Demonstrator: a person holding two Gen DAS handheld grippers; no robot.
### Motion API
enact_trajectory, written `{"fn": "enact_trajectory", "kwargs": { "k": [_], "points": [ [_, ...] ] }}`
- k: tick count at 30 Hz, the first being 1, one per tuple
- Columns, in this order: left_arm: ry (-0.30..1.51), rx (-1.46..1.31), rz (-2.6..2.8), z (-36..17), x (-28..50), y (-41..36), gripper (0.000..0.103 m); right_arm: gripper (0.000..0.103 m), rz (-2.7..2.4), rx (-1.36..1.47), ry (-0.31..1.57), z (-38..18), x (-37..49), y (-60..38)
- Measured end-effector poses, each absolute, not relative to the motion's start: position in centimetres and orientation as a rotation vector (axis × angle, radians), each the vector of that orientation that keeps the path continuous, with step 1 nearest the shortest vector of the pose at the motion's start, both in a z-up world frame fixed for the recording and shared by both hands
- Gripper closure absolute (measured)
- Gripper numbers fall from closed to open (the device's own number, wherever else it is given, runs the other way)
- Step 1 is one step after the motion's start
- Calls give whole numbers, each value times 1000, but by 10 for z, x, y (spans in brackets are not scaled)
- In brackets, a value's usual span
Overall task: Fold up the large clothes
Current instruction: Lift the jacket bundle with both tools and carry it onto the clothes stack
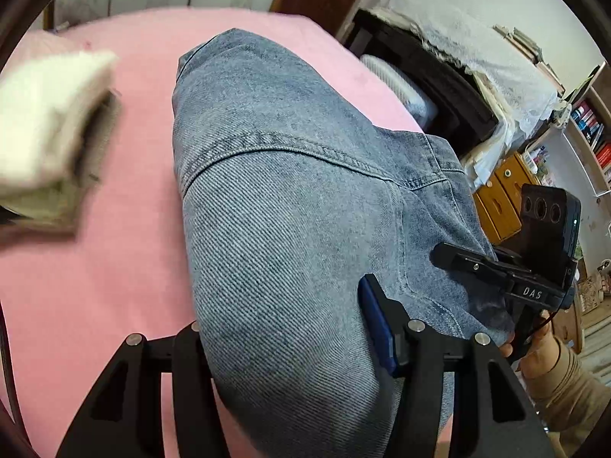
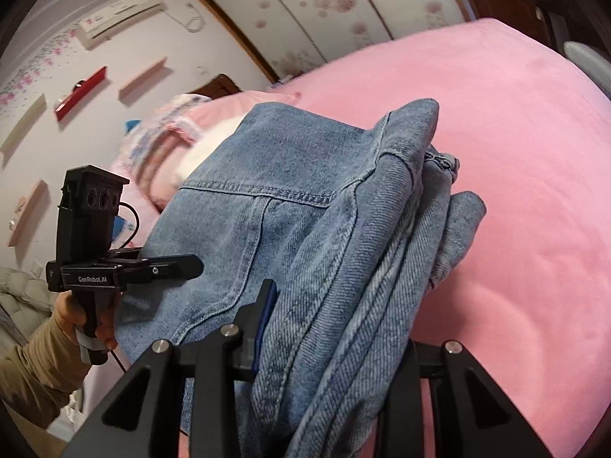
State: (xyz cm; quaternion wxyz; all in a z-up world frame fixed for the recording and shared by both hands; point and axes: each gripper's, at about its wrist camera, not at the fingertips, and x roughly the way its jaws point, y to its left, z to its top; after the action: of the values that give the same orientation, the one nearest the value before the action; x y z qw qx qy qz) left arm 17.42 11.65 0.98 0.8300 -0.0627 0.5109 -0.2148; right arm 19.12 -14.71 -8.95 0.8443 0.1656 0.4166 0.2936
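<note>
Tools (image 1: 282, 339) gripping jacket (image 1: 275, 191) over bed (image 1: 95, 267)

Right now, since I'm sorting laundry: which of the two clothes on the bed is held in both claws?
The blue denim garment, clamped in the left claw and right claw. The white folded one lies untouched on the pink bed.

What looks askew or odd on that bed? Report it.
Nothing is damaged or spilled. The denim garment is bunched in uneven layers between the left gripper and right gripper, not a neat fold yet, above the pink bed.
</note>
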Motion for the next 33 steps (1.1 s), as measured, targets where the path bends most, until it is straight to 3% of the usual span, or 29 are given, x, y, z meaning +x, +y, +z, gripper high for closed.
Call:
{"fn": "enact_trajectory", "kwargs": {
  "k": [10,17,21,27,30,33],
  "points": [
    [933,-43,-338,154,230,288,48,71,713,291,743,22,287,32],
    [886,-55,-230,191,315,419,47,72,745,324,675,39,390,140],
    [933,-48,-160,178,376,449,47,72,748,362,691,17,448,192],
    [1016,-56,-69,90,443,459,42,71,680,445,777,-58,516,227],
    [1089,-64,5,43,462,472,33,71,622,424,876,-103,529,245],
    [1063,-66,25,34,457,479,19,66,604,393,877,-125,525,253]
  ]
}}
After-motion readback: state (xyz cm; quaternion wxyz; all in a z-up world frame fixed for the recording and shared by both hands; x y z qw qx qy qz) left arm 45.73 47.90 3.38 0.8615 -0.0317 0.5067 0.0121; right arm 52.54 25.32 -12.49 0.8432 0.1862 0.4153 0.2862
